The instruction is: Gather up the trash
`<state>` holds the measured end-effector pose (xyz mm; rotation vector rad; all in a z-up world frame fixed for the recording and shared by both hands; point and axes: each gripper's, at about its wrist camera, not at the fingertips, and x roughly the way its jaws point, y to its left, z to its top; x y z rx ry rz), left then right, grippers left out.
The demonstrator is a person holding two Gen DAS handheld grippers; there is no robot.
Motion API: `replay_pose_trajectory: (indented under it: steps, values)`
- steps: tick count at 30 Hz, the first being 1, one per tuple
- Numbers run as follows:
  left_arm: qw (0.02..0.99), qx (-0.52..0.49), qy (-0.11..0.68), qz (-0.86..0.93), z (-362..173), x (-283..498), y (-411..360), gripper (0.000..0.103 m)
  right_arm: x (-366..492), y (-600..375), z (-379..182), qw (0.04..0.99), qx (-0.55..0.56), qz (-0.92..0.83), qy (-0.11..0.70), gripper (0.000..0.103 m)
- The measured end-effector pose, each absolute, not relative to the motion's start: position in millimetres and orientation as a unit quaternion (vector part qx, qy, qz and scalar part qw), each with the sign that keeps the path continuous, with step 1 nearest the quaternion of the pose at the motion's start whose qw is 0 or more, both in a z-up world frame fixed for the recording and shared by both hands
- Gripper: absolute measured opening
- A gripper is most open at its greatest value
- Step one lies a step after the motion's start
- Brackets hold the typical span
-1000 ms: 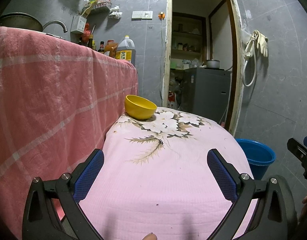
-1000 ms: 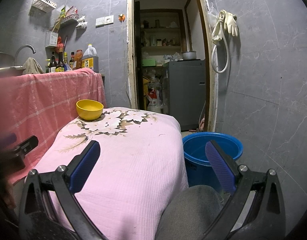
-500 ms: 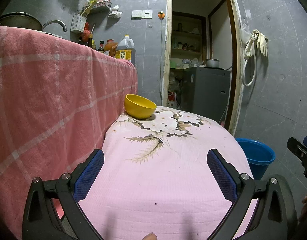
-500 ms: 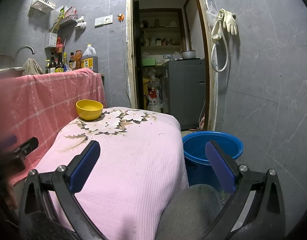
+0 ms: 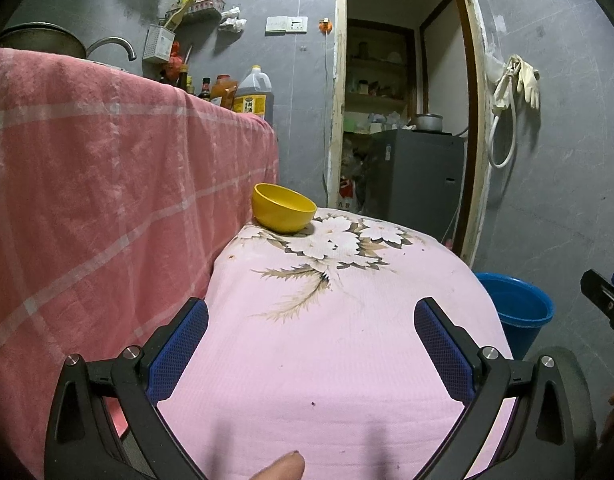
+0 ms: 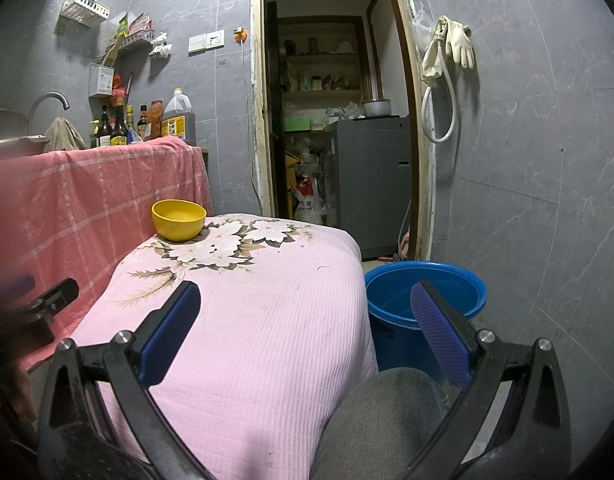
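You hold both grippers low at the near edge of the table (image 5: 331,360), which is draped in a pink floral cloth. Your left gripper (image 5: 311,320) has its blue pads spread wide with nothing between them — only the cloth shows in the gap. Your right gripper (image 6: 305,306) is spread just as wide and also holds nothing; its right finger lines up over the bucket (image 6: 425,292).

A yellow bowl (image 5: 284,208) stands upright at the table's far left corner, just beside the red checked cloth (image 5: 107,184) hanging off the counter. The blue bucket sits on the floor just off the table's right side, below the doorway — its inside looks bare from here. No loose trash can be made out on the table; a few small dark specks on the cloth are too small to tell.
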<state>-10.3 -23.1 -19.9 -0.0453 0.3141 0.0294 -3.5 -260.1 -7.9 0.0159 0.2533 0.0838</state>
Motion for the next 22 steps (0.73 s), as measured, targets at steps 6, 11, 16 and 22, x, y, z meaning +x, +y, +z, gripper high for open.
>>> replay_pose_trajectory:
  steps: [6, 11, 16, 22]
  values:
    - [0.988, -0.010, 0.155, 0.009, -20.3, -12.4, -26.5, 0.101, -3.6, -260.1, -8.0, 0.991, 0.008, 0.042, 0.127, 0.103]
    - [0.988, 0.000, 0.154, 0.006, -21.1, -11.1, -27.4, 0.101, -3.6, -259.7, -7.8, 0.991, 0.008, 0.042, 0.127, 0.103]
    - [0.988, 0.004, 0.154, 0.005, -21.7, -9.5, -27.6, 0.101, -3.7, -259.0, -7.8, 0.991, 0.009, 0.042, 0.126, 0.103]
    - [0.988, 0.004, 0.155, 0.005, -21.7, -8.5, -28.1, 0.101, -3.7, -258.7, -7.6, 0.991, 0.009, 0.041, 0.126, 0.103]
